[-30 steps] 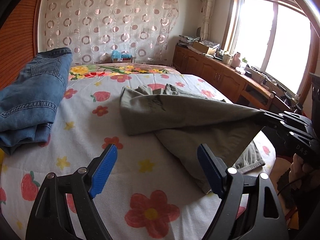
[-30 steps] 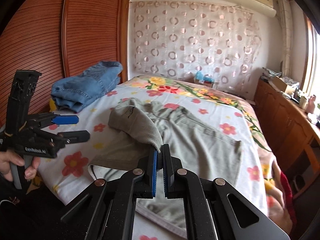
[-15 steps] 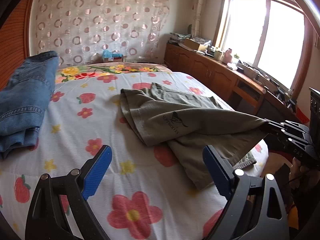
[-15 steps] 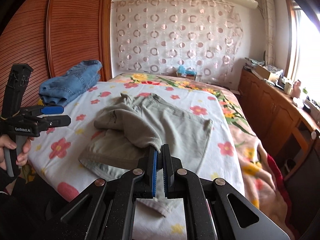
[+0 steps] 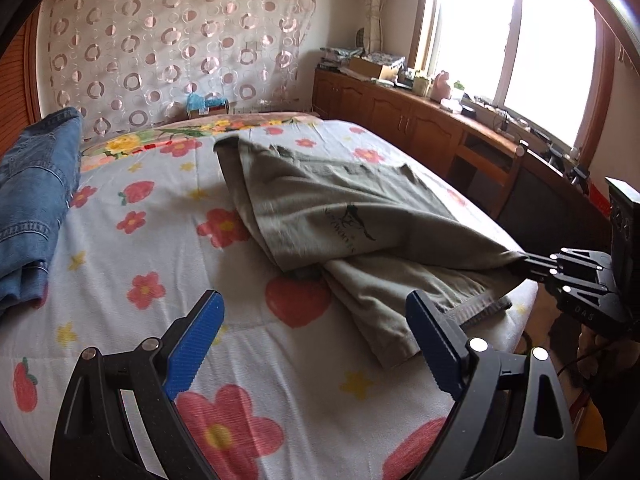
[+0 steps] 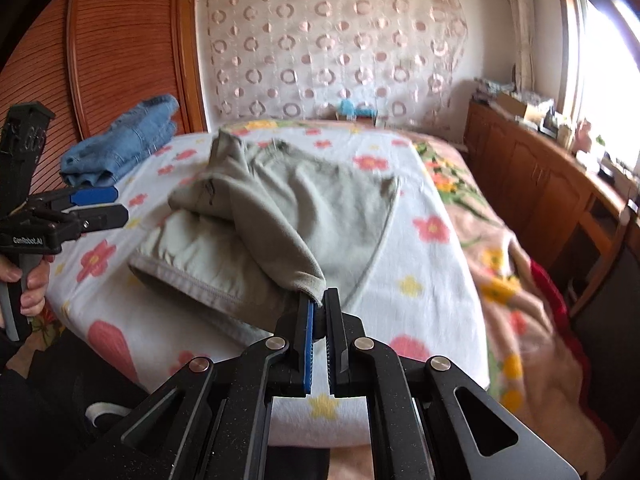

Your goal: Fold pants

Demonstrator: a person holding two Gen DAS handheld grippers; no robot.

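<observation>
Floral bed point(image 5: 120, 320), right gripper point(image 6: 318, 308) pinching pants point(image 5: 340, 208) (hem hidden), left gripper point(image 5: 316, 336) wide.

Left gripper point(image 5: 312, 344) wide apart and empty, right gripper point(image 6: 318, 312) pinched tight on cloth.

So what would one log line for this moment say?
right gripper: shut on grey pants | left gripper: open, empty | jeans: folded, aside
</observation>
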